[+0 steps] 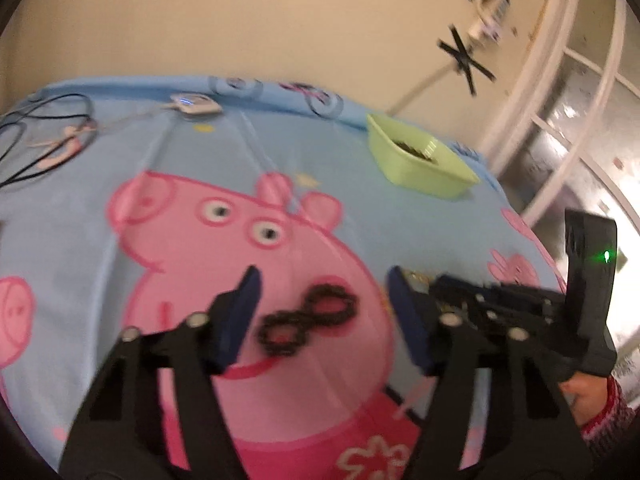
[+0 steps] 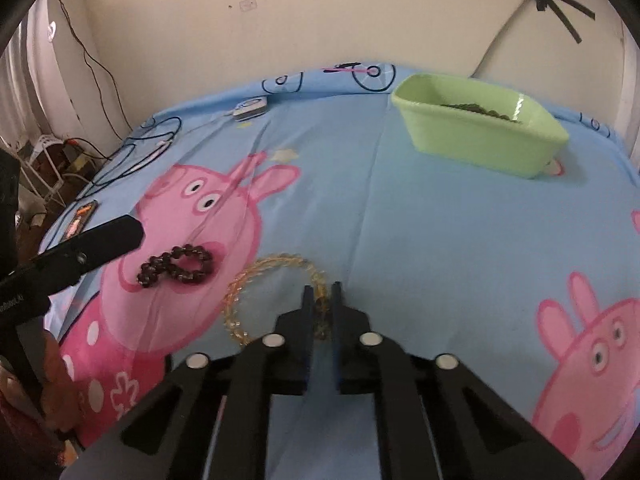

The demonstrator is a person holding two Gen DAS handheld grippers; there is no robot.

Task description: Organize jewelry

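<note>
On a blue cartoon-pig bedsheet (image 2: 440, 220), the right gripper (image 2: 321, 294) has its fingers drawn nearly together on a strand of the amber bead bracelet (image 2: 256, 276), whose loop lies on the cloth ahead and to the left of its tips. The left gripper (image 1: 320, 292) hangs wide apart and holds nothing, with the dark bead bracelet (image 1: 308, 314), twisted into a figure eight, lying on the sheet between its blue pads (image 1: 240, 312) and just ahead. Far ahead and to the right of both grippers, near the sheet's far edge, stands a green tub (image 2: 480, 136) with dark beads already inside. Black cables (image 1: 40, 140) trail at the far left.
</note>
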